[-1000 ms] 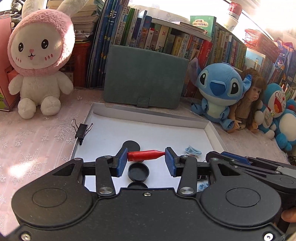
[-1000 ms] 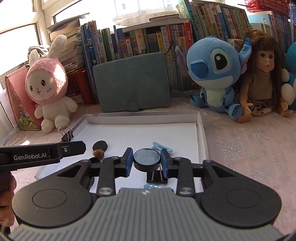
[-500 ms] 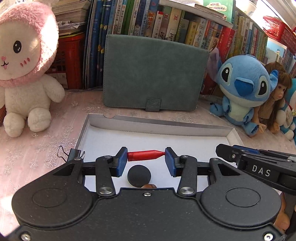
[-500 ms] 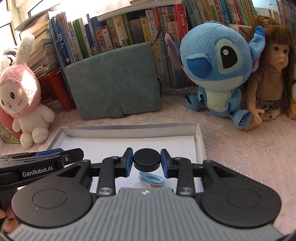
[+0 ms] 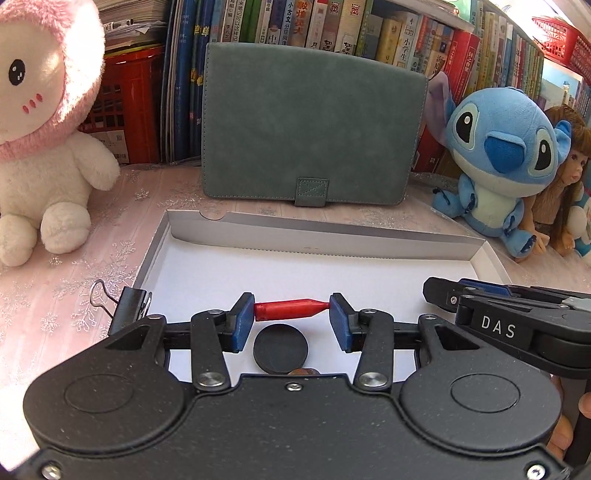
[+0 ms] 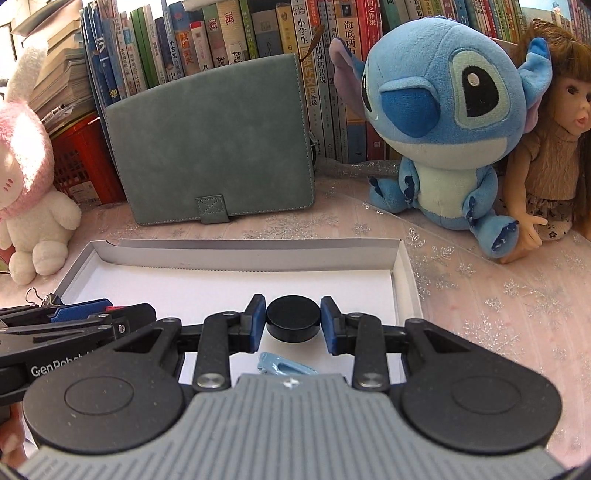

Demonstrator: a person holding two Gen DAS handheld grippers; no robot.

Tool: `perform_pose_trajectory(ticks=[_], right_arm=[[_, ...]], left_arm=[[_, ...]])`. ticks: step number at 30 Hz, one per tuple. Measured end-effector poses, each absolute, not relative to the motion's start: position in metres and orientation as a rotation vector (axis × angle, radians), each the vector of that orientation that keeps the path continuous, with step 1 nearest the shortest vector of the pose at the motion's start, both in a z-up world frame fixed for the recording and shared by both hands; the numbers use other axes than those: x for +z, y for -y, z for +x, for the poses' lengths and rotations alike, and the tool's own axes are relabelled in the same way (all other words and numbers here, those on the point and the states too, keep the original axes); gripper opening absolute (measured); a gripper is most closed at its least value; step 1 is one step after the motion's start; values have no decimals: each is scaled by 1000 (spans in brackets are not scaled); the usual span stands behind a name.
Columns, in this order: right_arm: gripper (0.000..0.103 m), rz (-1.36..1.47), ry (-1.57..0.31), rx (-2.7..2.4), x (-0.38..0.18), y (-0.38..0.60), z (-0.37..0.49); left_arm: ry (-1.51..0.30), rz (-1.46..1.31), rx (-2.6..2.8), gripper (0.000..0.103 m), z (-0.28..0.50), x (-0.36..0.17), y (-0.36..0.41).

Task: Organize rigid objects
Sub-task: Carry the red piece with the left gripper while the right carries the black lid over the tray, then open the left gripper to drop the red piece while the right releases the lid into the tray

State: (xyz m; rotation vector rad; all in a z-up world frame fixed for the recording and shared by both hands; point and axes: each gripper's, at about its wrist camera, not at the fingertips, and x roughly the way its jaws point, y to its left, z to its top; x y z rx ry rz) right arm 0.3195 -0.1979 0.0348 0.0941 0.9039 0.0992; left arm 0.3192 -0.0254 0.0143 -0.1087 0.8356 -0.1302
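Pink snowflake tablecloth [image 5: 66,280] under white cardboard tray [image 5: 295,232] (books [image 5: 332,26] behind).

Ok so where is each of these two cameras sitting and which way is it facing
Left wrist: on the left claw, facing the white tray and bookshelf; it grips a red piece; the right claw enters from the right.
Right wrist: on the right claw, same direction; it grips a black disc; the left claw enters from the left.
Shared: tray, green case, blue plush.

A red cone-tipped piece [image 5: 291,309] is held level, crosswise. A black disc [image 6: 293,323] is clamped flat above the white tray [image 6: 243,254].
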Motion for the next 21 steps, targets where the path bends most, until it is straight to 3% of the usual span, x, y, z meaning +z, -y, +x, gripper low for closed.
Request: perform_pose_trajectory(ticks=[19,20,21], right_arm=[[41,58,-915,105,27,195,315],[42,59,-913,106,27,195,315],[50,62,-912,106,27,196,314]], left_arm=[[-820,-59,-109,42,316,8,33],[-819,-62,-108,42,316,8,33],[-820,-65,-107,42,316,8,32]])
